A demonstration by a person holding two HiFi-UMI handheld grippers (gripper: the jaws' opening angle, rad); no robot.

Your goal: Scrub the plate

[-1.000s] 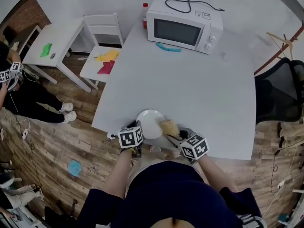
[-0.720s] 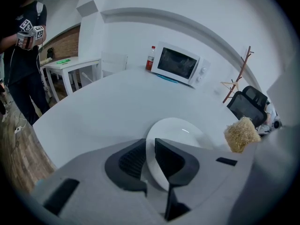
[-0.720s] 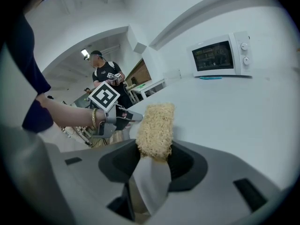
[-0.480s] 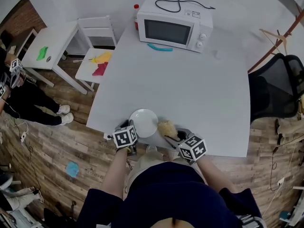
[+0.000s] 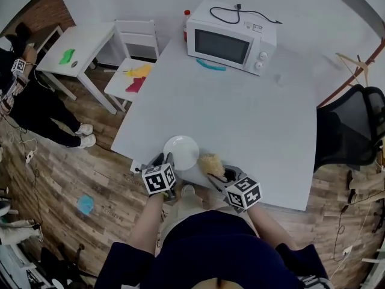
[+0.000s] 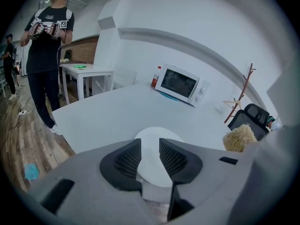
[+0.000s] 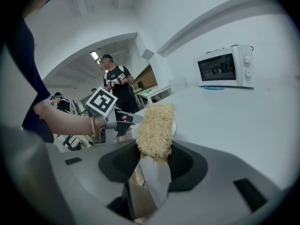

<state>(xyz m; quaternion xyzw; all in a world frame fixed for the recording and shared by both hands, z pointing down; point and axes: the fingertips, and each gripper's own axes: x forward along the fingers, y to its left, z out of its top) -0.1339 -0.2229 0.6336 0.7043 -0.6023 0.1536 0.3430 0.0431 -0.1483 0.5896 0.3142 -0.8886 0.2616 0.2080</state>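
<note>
A white plate [image 5: 181, 152] lies flat on the white table [image 5: 252, 119], close to its near edge. My left gripper [image 5: 164, 160] is at the plate's near-left rim. Its jaws are opening: in the left gripper view the plate [image 6: 154, 136] shows in the gap of the left gripper [image 6: 150, 156], and the pads stand off it. My right gripper [image 5: 218, 174] is shut on a tan fibrous scrub sponge [image 5: 211, 164], just right of the plate. The right gripper view shows the sponge [image 7: 155, 128] sticking up out of the right gripper [image 7: 154, 156], with the left gripper [image 7: 123, 121] behind it.
A white microwave [image 5: 231, 38] stands at the table's far end, with a teal item [image 5: 210, 64] in front and a red-capped bottle [image 5: 186, 17] beside it. A small white table [image 5: 78, 50] and chair [image 5: 135, 71] are at left, a person [image 5: 24, 95] beyond, a black office chair [image 5: 352, 125] at right.
The head view has shifted a little. The plate stays at the near table edge, with the left gripper at its near-left rim and the sponge just to its right.
</note>
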